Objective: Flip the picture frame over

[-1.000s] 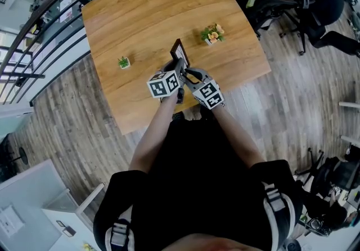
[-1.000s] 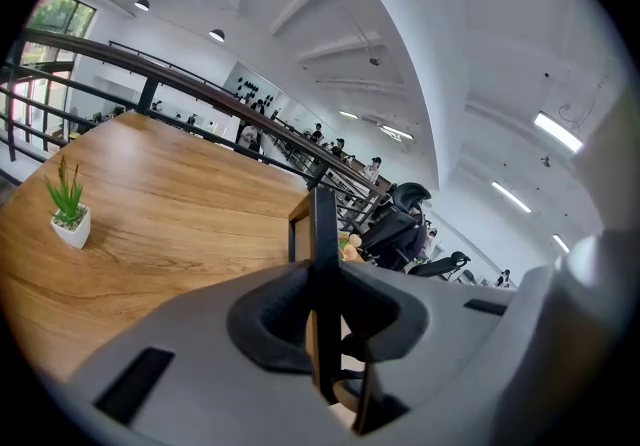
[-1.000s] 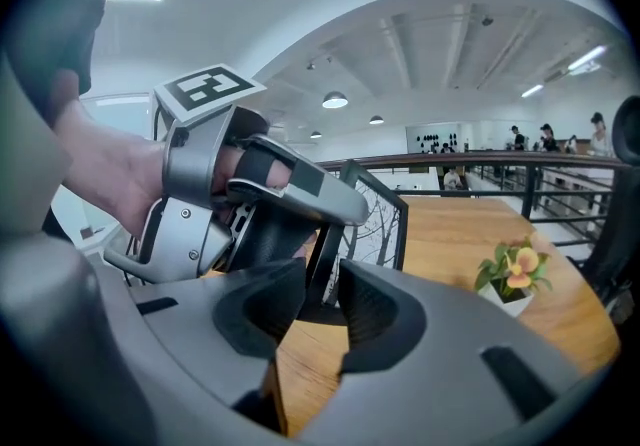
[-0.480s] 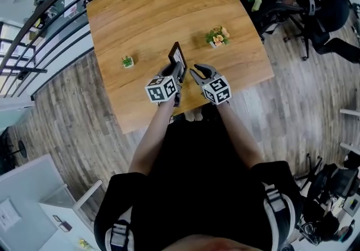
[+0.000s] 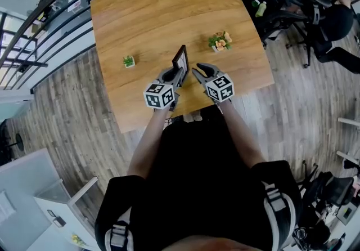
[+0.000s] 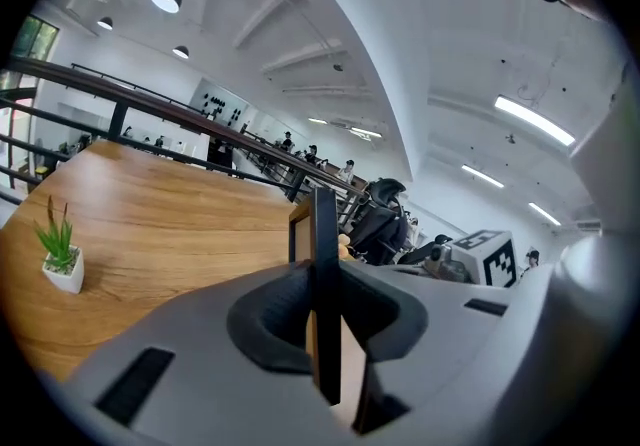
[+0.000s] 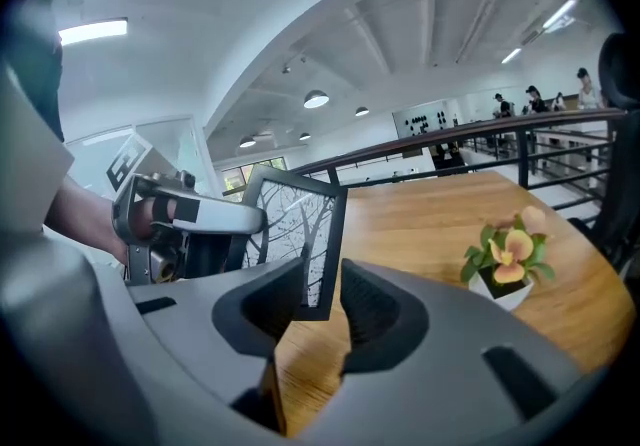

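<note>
The left gripper (image 5: 175, 75) pinches the picture frame (image 5: 180, 57) upright. The right gripper (image 5: 197, 69) is loose, its jaws just opening — nothing between them.

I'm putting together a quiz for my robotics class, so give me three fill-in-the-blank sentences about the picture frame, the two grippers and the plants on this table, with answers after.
The left gripper grips the picture frame, while the right gripper has its jaws ____.
The frame's tree picture faces the ____ gripper.
The green plant and the flowers both sit in ____ pots.
Missing words: open; right; white.
</note>
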Demonstrator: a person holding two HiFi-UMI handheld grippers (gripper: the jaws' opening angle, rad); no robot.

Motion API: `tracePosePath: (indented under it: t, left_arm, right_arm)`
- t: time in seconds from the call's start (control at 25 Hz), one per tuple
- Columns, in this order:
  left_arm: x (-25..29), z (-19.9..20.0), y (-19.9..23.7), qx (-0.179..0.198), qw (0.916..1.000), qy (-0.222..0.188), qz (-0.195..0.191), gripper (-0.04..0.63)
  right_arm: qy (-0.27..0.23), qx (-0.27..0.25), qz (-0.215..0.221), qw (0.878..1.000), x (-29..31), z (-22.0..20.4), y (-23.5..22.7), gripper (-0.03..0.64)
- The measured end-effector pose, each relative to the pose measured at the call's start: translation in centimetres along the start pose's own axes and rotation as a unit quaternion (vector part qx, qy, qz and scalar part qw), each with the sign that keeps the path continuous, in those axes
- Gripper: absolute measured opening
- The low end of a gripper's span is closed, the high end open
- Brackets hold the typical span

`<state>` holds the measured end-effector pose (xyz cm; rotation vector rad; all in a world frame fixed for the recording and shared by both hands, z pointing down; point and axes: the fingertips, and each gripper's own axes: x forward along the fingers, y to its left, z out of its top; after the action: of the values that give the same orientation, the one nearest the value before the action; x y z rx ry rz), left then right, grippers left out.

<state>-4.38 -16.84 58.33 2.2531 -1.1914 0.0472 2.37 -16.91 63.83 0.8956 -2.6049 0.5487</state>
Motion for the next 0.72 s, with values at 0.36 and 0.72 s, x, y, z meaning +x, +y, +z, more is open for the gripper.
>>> tracePosePath:
  t: [0.36, 0.72]
  left_arm:
    - [-0.9, -0.5, -1.6, -0.002, 0.9973, -0.010, -0.073, 0.081]
    - [-1.9, -0.2, -1.8, -0.043, 0.9901, -0.030, -0.130, 0.081]
  right_arm:
    - [0.013, 0.004, 0.036, 0.999, 0.9, 0.0, 0.0, 0.141]
    - [0.000, 0.025, 0.071, 0.997, 0.2, 0.8, -0.6, 0.147]
